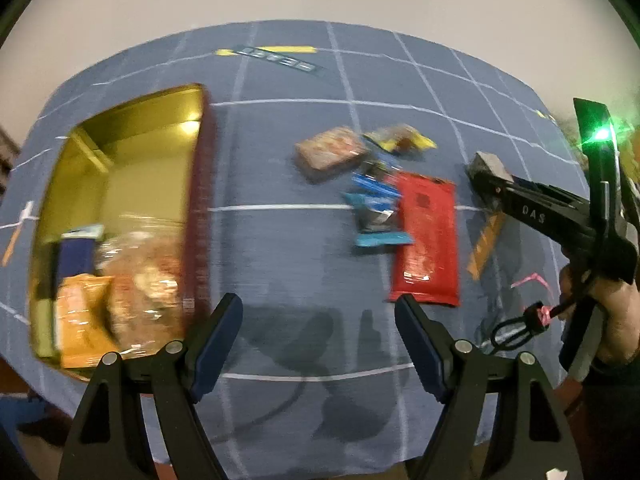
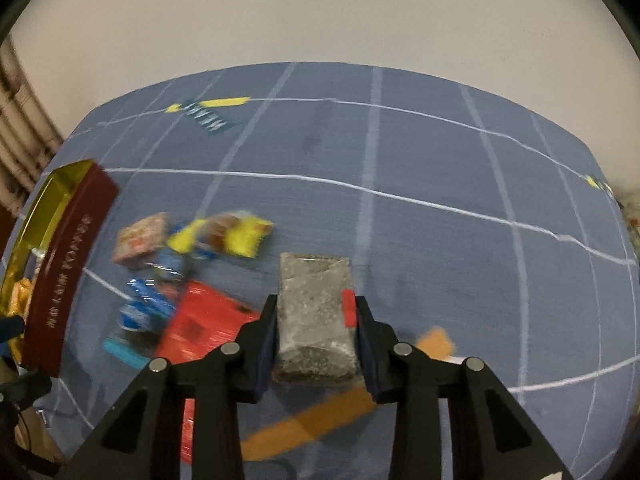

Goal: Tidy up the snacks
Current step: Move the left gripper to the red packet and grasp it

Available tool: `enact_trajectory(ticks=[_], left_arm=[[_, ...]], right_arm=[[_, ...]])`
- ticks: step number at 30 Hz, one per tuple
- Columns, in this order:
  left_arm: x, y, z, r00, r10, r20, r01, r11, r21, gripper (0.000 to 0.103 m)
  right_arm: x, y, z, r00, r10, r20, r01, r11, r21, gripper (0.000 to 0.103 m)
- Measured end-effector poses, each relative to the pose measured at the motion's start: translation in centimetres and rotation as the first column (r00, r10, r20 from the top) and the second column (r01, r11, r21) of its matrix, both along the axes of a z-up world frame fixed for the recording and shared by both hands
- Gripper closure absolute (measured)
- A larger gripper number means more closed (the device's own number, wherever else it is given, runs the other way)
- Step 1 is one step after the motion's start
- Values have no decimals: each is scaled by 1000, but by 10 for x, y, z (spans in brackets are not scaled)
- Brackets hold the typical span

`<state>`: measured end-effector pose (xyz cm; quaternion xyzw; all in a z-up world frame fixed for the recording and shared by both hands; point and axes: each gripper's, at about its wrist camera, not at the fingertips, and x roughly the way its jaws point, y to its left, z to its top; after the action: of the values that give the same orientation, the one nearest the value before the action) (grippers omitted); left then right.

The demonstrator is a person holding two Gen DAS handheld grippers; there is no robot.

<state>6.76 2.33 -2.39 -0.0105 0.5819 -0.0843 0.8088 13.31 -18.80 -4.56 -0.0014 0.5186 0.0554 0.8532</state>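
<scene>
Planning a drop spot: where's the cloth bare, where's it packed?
Bare: the strip between tin and red packet, and the far cloth beyond the grey bar. Crowded: the snack cluster and the tin's near end.

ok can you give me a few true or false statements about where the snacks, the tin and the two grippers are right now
1. The right gripper is shut on the grey snack bar. True.
2. The left gripper holds the red packet. False: it is open and empty, and the packet lies on the blue cloth.
3. The gold-lined tin already holds some snacks. True.
4. The tin is full to its far end. False: the far end shows bare gold lining.
5. An orange stick packet lies under the right gripper. True.
</scene>
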Motion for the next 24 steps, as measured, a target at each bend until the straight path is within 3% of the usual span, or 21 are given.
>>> enact_trajectory(ticks=[10,15,24], left_arm=[[12,-58,-24,989,-135,-65,132,990,-48,28],[20,-72,-35,986,-144,-90,138,988,-66,31],[42,-93,-43,990,-122,-65,122,993,-10,35]], right_arm=[[-25,-61,-6,989,-124,83,125,992,-9,67],[-31,-70,-9,984,-134,118,136,991,-5,67],[-36,-82,-9,979,-143,149,142,990,14,67]])
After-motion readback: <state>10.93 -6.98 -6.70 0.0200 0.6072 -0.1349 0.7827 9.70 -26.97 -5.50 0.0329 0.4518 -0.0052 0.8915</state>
